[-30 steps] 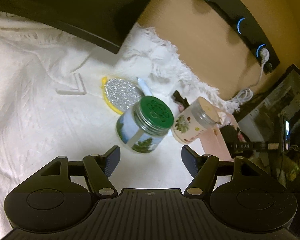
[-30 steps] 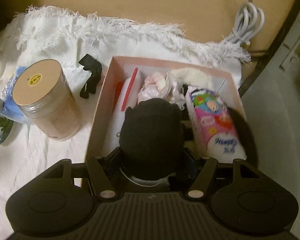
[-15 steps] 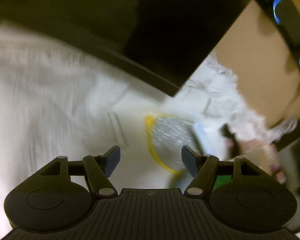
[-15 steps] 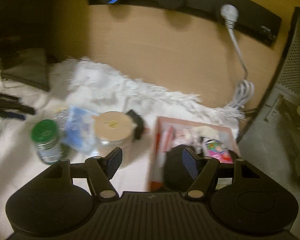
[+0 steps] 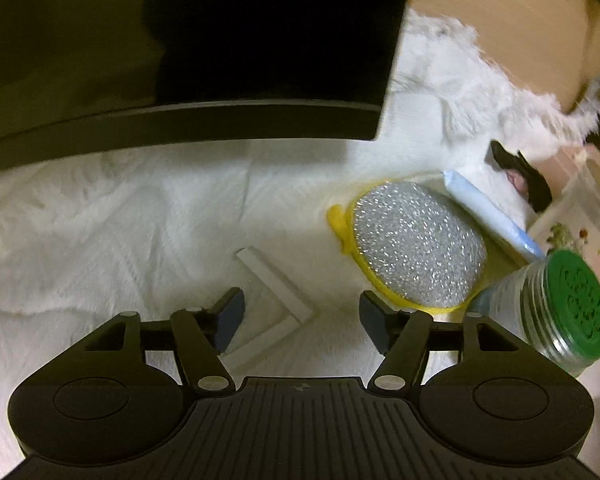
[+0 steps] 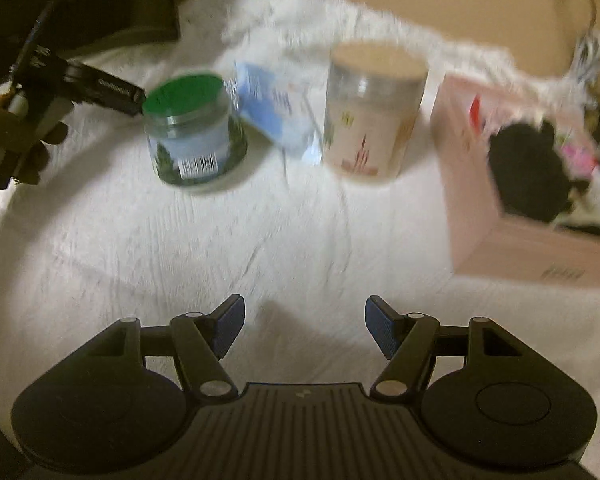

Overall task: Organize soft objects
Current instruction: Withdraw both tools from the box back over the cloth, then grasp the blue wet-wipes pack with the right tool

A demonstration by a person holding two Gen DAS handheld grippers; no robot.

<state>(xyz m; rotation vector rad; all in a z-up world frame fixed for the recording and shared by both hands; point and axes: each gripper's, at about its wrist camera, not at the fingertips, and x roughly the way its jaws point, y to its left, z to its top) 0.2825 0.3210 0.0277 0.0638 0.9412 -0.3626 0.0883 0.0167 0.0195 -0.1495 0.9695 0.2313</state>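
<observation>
Sponge (image 5: 416, 246) beside green-lidded jar (image 5: 556, 304); left gripper (image 5: 302, 322) wide, empty. Right gripper (image 6: 304, 328) wide, empty. Risk: careless reach topples jar.

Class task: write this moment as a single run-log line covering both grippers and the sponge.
left gripper: open, empty, over white cloth | right gripper: open, empty | silver-and-yellow sponge: on cloth, unheld | pink box: holds black soft item

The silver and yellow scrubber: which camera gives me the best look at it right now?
The left wrist view. The scrubber lies sharp and whole on the white cloth, just ahead and to the right of the open left tongs. The right wrist view is blurred and does not show it at all.
</observation>
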